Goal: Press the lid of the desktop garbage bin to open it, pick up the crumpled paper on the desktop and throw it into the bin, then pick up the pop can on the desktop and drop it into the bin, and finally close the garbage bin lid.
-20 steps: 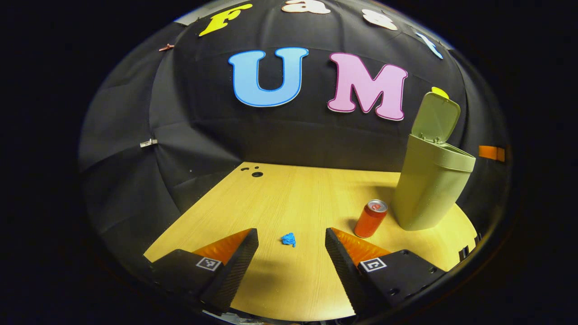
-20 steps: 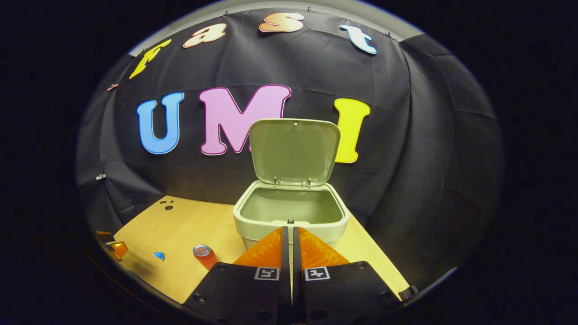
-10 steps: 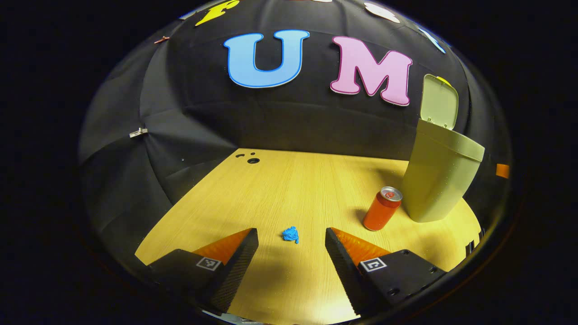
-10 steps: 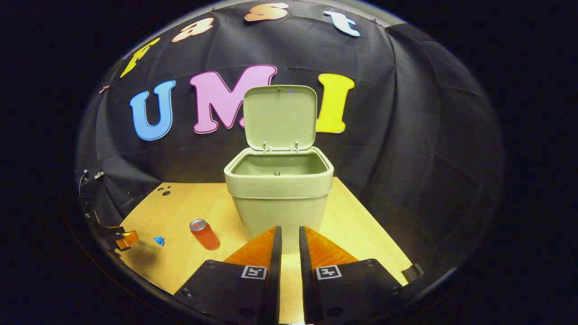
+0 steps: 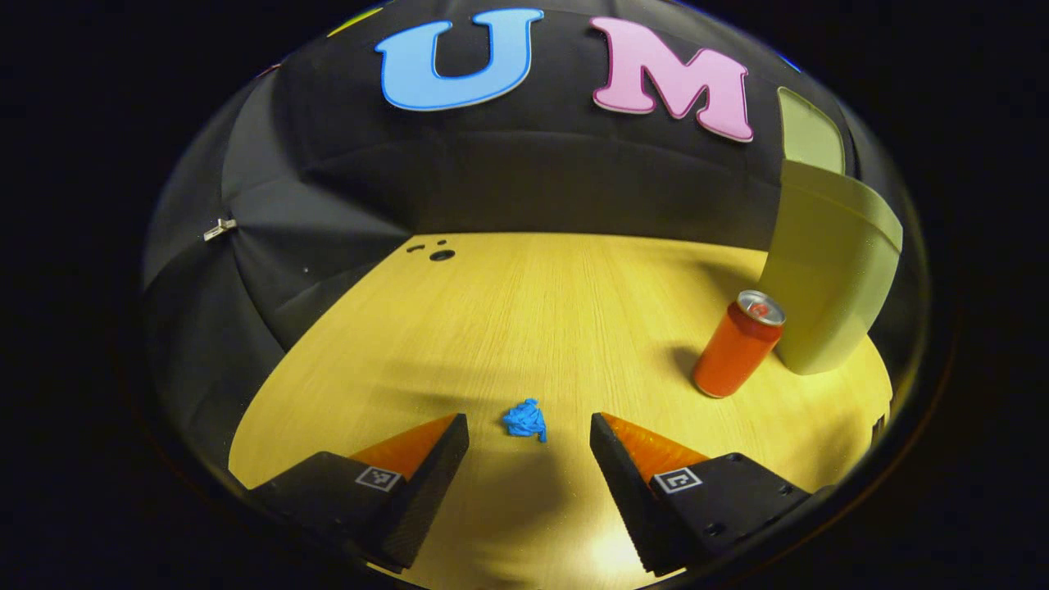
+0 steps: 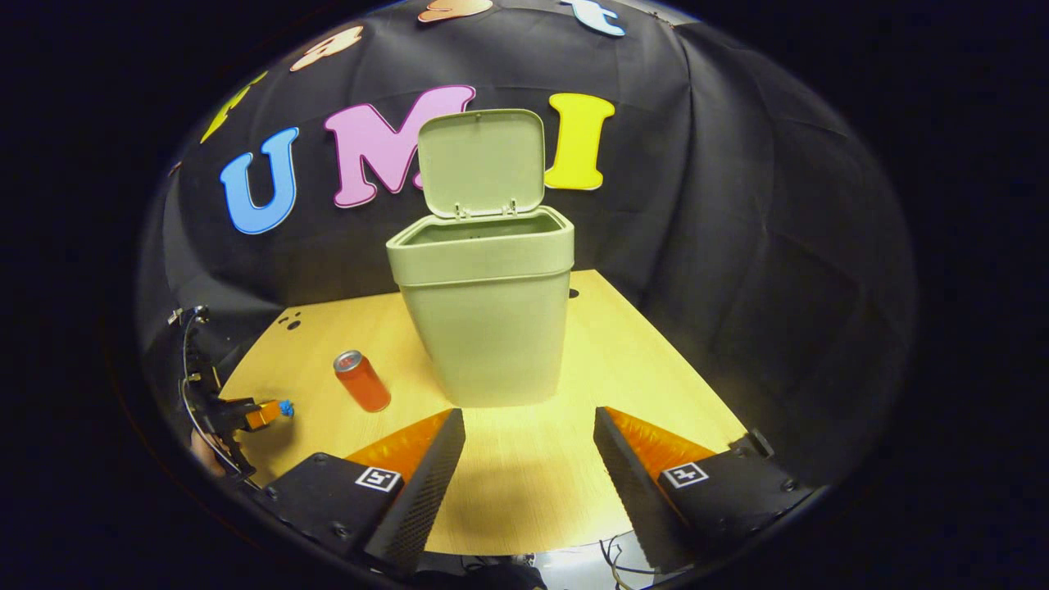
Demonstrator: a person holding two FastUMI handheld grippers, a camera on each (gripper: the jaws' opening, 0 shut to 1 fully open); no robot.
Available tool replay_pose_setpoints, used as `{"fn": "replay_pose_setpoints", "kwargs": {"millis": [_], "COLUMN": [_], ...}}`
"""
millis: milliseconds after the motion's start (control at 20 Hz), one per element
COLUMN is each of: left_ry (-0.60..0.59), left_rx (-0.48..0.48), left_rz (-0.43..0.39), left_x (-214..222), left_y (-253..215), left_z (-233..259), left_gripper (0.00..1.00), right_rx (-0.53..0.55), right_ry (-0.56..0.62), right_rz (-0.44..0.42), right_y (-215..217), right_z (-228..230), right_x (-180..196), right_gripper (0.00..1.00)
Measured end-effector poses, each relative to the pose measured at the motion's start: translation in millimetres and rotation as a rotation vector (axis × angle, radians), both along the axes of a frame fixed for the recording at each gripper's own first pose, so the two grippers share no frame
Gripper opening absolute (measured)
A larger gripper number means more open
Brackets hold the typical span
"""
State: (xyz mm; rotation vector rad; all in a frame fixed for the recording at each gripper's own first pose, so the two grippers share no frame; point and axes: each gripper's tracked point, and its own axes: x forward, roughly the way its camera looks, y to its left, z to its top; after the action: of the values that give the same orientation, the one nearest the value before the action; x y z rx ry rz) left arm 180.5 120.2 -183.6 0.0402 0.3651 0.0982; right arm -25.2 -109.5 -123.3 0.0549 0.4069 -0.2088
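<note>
A: The bin [image 6: 483, 319] stands with its lid [image 6: 482, 162] swung upright, so the step in hand looks to be the crumpled paper [image 5: 524, 419]. It lies on the table [image 5: 524, 311] just ahead of the left tongs [image 5: 529, 430], roughly on the line between the tips, which are spread wide and hold nothing.

B: And the right tongs [image 6: 529, 426]?

A: Also wide apart and empty, hanging in front of the bin, low by its base.

B: How should the left side take the paper?

A: Probably by going forward and down until the tips straddle it, close to the table, then closing gently; the wad is small and light and could skid away if one finger nudges it first.

B: Room to move?

A: Plenty of bare wood ahead and to the left of the left tongs. To its right the pop can [image 5: 737, 344] stands upright just beside the bin, well apart from the paper. The table's near edge lies under the tongs.
</note>
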Motion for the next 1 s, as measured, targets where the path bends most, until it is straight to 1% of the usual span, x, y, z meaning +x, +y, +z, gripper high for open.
{"fn": "replay_pose_setpoints", "kwargs": {"millis": [50,250,400,500,600,650,700,750,800,850,900,1000], "left_ry": [0.01,0.045,0.061,0.069,0.064,0.063,0.067,0.06,0.062,0.059,0.061,0.063], "left_rx": [0.006,-0.022,-0.007,-0.016,-0.03,-0.028,-0.03,-0.03,-0.031,-0.032,-0.029,-0.029], "left_rz": [0.007,0.015,0.026,0.024,0.016,0.014,0.013,0.013,0.014,0.014,0.017,0.007], "left_x": [7,29,44,48,50,51,49,48,48,46,44,42], "left_y": [2,3,8,7,3,3,2,1,1,2,4,4], "left_z": [-7,-24,-32,-36,-37,-38,-40,-38,-40,-40,-41,-41], "left_gripper": [0.96,0.96,0.96,0.96,0.95,0.89,0.91,0.82,0.84,0.75,0.62,0.43], "right_rx": [0.004,0.008,-0.004,-0.011,-0.015,-0.011,-0.003,0.006,0.013,0.022,0.034,0.042], "right_ry": [0.012,0.05,0.063,0.071,0.08,0.08,0.081,0.086,0.093,0.094,0.09,0.084], "right_rz": [-0.004,-0.014,-0.017,-0.016,-0.016,-0.015,-0.012,-0.012,-0.014,-0.016,-0.014,-0.008], "right_y": [0,1,3,4,6,8,11,13,15,18,22,27], "right_z": [-3,-11,-13,-13,-16,-17,-18,-21,-25,-26,-27,-27], "right_x": [-3,-11,-13,-14,-14,-13,-13,-12,-12,-12,-10,-10], "right_gripper": [0.99,0.99,0.99,0.99,0.99,0.99,0.99,0.99,0.99,0.99,0.99,0.99]}}
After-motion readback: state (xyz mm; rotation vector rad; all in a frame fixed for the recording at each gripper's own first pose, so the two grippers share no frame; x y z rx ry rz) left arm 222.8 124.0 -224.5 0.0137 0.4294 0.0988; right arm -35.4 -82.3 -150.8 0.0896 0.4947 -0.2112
